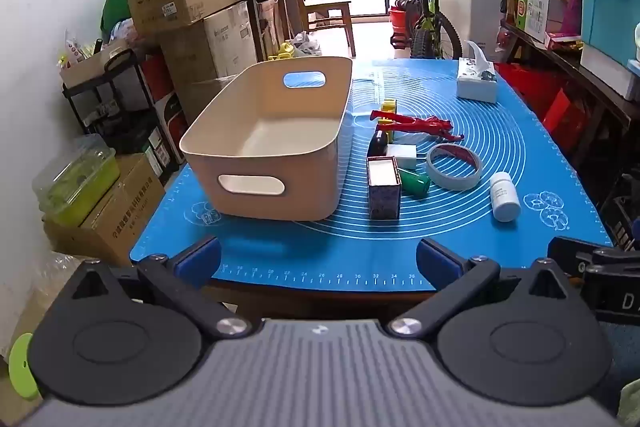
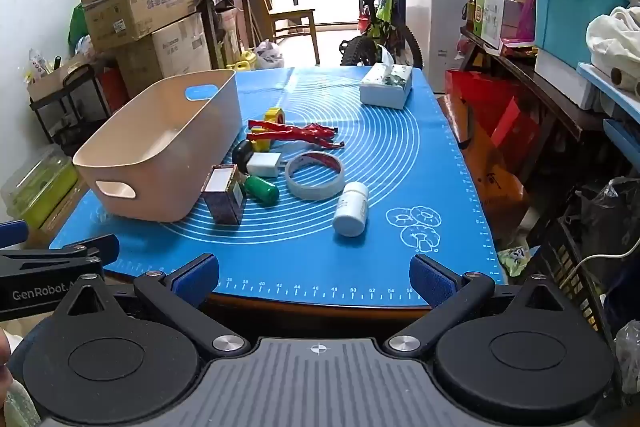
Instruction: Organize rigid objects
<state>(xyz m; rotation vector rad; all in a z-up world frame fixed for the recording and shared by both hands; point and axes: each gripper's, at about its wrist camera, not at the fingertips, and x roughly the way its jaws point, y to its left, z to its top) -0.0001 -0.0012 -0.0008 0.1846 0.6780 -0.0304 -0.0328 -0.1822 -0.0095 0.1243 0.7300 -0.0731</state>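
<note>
Both my claws, left claw (image 1: 318, 261) and right claw (image 2: 314, 277), hang apart, empty; the white bottle (image 2: 351, 207), apparently lying loose, may roll off the counter (image 2: 440, 187) if nudged.

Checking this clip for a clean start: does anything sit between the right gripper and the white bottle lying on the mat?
Nothing visible does. The right gripper is open at the table's near edge, and only bare blue mat lies between it and the white bottle. The tape roll sits beyond the bottle, not in the path.

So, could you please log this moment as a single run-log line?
left gripper: open, short of mat | right gripper: open, short of mat | bin: empty | white bottle: lying on mat
</note>
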